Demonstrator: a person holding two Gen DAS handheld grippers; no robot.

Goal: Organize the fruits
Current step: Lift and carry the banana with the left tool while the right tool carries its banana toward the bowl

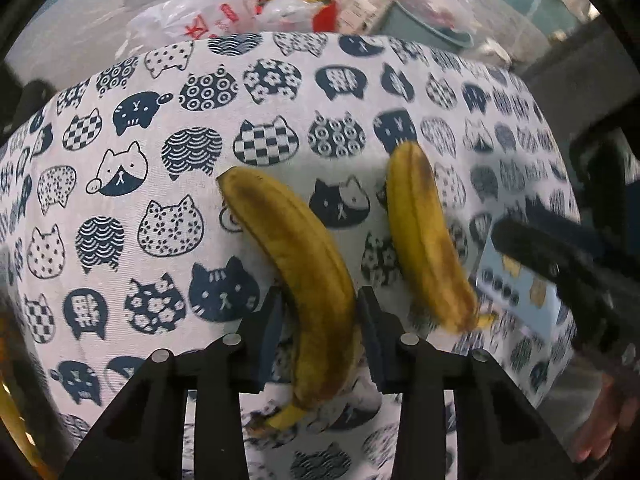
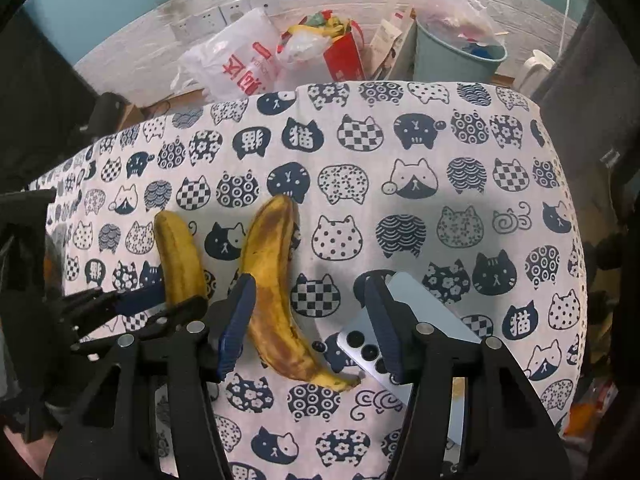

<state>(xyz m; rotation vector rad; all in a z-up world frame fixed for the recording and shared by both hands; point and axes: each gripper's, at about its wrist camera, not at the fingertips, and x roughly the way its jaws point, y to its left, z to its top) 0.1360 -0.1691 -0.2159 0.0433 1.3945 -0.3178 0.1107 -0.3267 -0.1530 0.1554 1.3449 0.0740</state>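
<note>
Bananas lie side by side on our cat-print desk [image 1: 120, 184]: left hand-held gripper [image 1: 320, 312] clamps one banana [image 1: 296, 264], right hand-held gripper [image 2: 310, 312] gapes around the other banana [image 2: 272, 280]; sorting barely begun, we judge.

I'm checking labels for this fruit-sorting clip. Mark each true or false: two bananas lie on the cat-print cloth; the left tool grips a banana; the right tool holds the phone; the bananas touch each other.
1. Two bananas lie on the cat-print cloth: true.
2. The left tool grips a banana: true.
3. The right tool holds the phone: false; it is open, straddling the other banana.
4. The bananas touch: false; they lie apart.
</note>
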